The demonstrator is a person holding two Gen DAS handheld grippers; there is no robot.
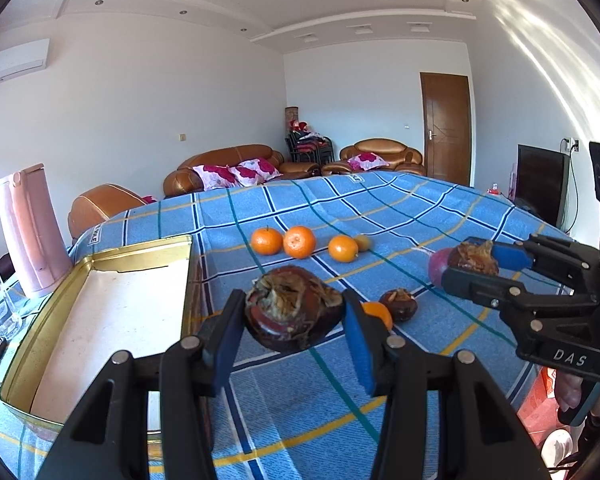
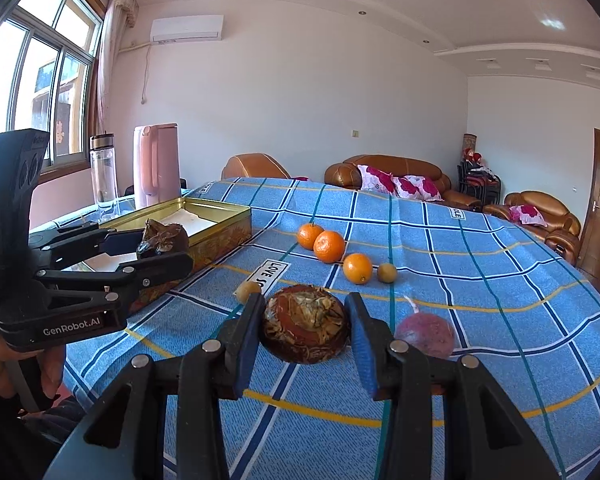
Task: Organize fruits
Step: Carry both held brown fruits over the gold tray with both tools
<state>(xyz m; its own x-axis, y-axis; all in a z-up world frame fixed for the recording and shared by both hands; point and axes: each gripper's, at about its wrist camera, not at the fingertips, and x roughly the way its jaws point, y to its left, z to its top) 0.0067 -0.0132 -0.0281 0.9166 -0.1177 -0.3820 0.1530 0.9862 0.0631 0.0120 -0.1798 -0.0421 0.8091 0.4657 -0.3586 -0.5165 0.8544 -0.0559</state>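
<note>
Both jaws clamp one dark brown fruit (image 1: 294,312) each; three oranges (image 1: 299,242) on cloth (image 1: 380,208)

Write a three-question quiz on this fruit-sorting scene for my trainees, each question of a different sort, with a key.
1. True or false: the gold tin is full of fruit.
2. The left gripper and the right gripper are each shut on: A an orange; B a dark brown fruit; C nothing.
3. How many oranges lie in the row beside the small yellow fruit?
Key: 1 false, it holds no fruit; 2 B; 3 three.
</note>
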